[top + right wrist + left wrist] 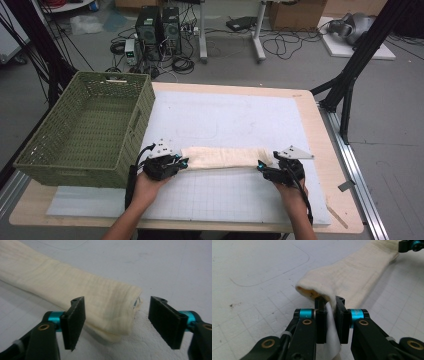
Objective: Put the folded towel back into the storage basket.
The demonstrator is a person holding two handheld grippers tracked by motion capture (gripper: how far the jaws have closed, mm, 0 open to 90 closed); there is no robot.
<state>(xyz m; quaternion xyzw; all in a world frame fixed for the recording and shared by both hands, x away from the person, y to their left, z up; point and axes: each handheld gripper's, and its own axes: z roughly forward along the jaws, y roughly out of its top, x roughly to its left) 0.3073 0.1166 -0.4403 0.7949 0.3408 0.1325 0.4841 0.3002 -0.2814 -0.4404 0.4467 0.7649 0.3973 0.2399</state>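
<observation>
A cream cloth (225,157), folded into a long strip, lies across the white mat between my two grippers. My left gripper (184,162) is at its left end. In the left gripper view its jaws (329,302) are shut on a pinch of the cloth (352,277). My right gripper (261,165) is at the strip's right end. In the right gripper view it (117,303) stands open, with the end of the cloth (75,287) between the pads and neither pad pressing on it. The right gripper's tip (409,245) also shows far off in the left gripper view.
A green woven basket (137,125) stands at the table's left edge, close beside my left hand. The white gridded mat (225,115) covers most of the wooden table. Beyond the table are computers, cables and black frame legs on the floor.
</observation>
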